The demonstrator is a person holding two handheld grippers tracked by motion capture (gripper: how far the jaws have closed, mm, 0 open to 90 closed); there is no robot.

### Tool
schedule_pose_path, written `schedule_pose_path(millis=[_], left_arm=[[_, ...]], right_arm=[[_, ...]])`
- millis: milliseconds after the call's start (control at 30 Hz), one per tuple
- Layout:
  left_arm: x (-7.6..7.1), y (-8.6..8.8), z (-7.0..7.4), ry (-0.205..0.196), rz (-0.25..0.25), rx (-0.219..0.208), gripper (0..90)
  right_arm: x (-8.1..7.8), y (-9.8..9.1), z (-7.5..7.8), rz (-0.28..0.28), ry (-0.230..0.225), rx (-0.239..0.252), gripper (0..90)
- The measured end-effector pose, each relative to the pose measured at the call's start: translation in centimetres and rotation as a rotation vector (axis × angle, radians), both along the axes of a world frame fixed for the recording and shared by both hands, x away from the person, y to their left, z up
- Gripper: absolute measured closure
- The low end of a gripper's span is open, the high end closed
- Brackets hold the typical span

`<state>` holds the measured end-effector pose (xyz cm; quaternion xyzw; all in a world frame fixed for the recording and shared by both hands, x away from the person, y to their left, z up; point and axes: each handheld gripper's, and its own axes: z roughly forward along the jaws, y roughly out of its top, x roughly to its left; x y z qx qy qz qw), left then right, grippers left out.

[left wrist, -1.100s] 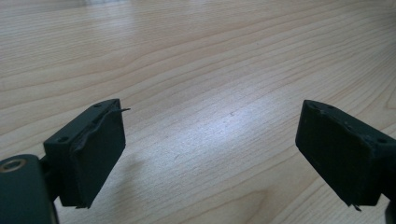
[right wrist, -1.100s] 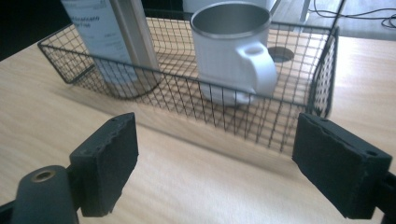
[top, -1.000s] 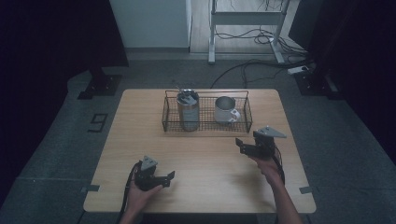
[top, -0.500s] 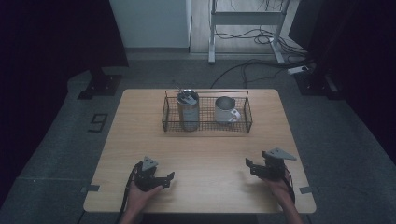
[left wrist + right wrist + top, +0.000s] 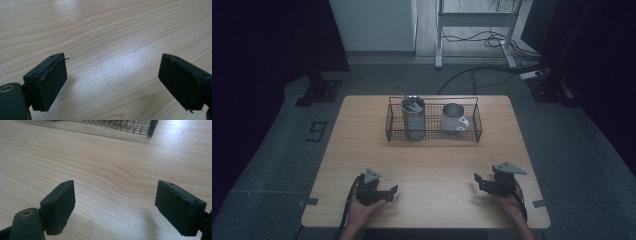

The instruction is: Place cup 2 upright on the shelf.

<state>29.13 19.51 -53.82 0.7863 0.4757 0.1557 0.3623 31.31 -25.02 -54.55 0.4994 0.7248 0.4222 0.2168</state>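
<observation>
R gripper — lower, nearer table edge

One light wooden table stands in the room. On it sits one black wire basket. Inside the basket are two metal vessels: one tall steel tumbler and one shorter steel mug with a handle. The tumbler holds thin metal utensils, too small to count. Two black two-jaw grippers rest near the table's front edge, one left gripper and one right gripper, each held by one hand.
</observation>
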Motion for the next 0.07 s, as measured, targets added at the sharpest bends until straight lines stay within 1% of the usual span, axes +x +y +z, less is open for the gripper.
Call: schedule_pose_path(millis=[67], left_arm=[[-0.01,-0.03,-0.01,0.001,-0.001,0.001,8.7]], right_arm=[[0.05,-0.07,0.0,-0.002,0.001,0.0,16.2]])
